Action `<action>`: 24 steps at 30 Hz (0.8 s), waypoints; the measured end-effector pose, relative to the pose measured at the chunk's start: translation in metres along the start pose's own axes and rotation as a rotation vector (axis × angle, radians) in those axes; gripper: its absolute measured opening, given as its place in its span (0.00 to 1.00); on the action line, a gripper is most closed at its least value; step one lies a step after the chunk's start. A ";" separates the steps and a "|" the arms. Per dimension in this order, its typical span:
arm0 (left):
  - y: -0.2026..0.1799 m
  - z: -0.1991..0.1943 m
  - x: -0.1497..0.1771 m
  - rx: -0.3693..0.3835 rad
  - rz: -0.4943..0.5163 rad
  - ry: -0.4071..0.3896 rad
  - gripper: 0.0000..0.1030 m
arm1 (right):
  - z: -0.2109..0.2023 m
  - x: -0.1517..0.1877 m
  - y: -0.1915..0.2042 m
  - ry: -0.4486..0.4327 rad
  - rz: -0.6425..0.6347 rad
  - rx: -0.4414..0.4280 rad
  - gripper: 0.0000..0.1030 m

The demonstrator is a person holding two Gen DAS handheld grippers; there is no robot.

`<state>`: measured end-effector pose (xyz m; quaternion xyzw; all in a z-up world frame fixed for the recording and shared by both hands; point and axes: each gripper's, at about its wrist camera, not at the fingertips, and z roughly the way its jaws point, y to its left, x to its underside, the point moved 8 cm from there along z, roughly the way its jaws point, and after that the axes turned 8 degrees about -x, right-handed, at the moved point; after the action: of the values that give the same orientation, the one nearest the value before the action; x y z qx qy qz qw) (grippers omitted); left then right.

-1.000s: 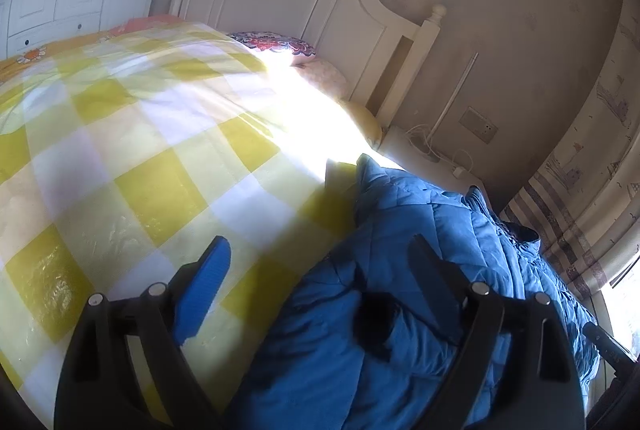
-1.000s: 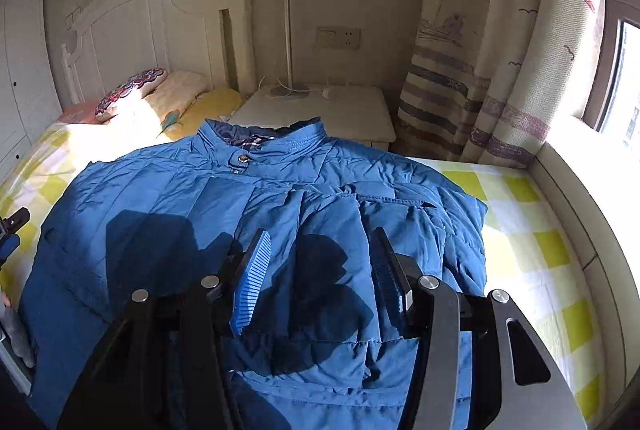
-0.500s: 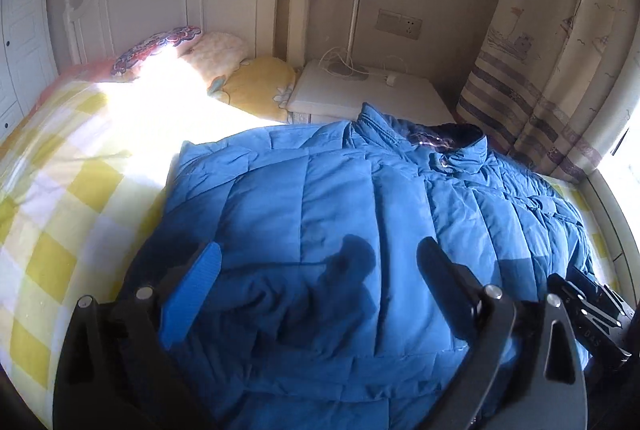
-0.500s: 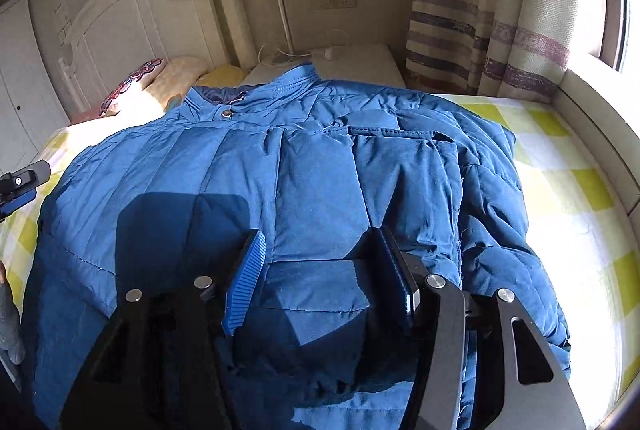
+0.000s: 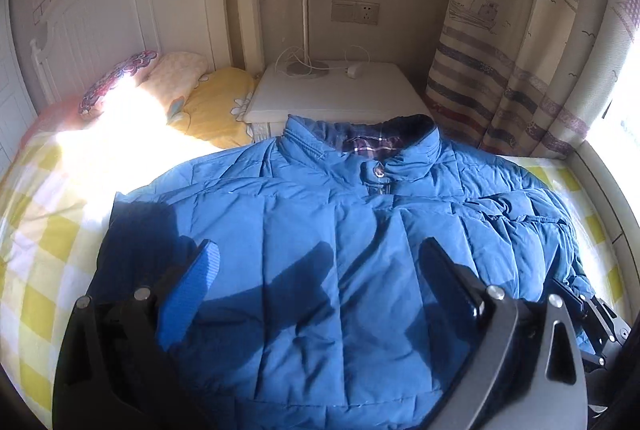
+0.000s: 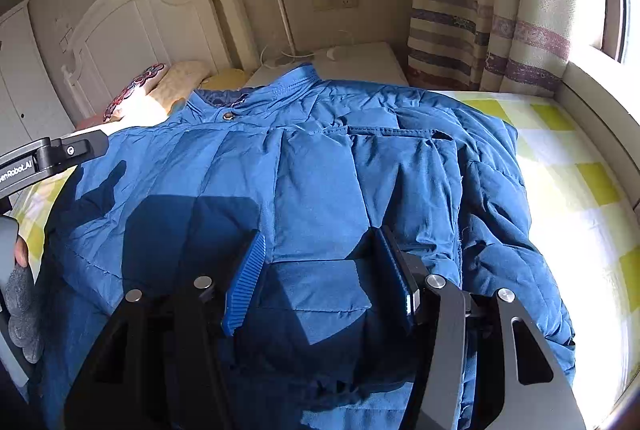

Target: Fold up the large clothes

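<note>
**Blue jacket spread on the bed, both grippers over its lower half**

The quilted blue puffer jacket (image 5: 320, 230) lay front-up across the yellow-and-white checked bed cover (image 5: 44, 230), its collar at twelve o'clock toward the white bedside cabinet (image 5: 340, 89). Bare cover showed at nine o'clock of the jacket and, in the right wrist view, a wider sunlit strip at three o'clock up to the pale padded ledge (image 6: 600, 101). The white wooden headboard (image 5: 120, 21) and the striped, ship-printed curtain (image 5: 520, 69) closed off the far side.

The left gripper (image 5: 320, 266) hovered with its fingers spread wide, nothing between them, only jacket below. The right gripper (image 6: 324, 262) held its fingers partly apart around a raised fold of the jacket; whether the pads pressed it, I could not tell.

On the left gripper's black body in the right wrist view, white lettering read "enRobot.AI", cut off at the frame edge.
</note>
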<state>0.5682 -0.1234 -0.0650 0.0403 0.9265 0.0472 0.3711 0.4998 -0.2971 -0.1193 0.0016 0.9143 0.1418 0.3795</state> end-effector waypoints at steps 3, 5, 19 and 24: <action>-0.042 0.030 0.010 -0.009 0.108 0.034 0.97 | 0.000 0.000 0.000 0.002 -0.001 0.002 0.53; -0.055 0.050 0.024 -0.075 0.180 0.028 0.98 | 0.001 0.000 0.000 0.002 0.000 0.004 0.53; 0.065 0.110 0.001 -0.023 -0.077 0.189 0.98 | -0.001 0.000 0.000 -0.004 0.009 -0.018 0.53; 0.071 0.101 0.000 0.016 -0.111 0.177 0.96 | -0.001 0.000 0.000 -0.002 0.015 -0.026 0.53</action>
<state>0.6405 -0.0467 -0.1295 -0.0123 0.9569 0.0224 0.2893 0.4995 -0.2973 -0.1185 0.0035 0.9119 0.1564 0.3795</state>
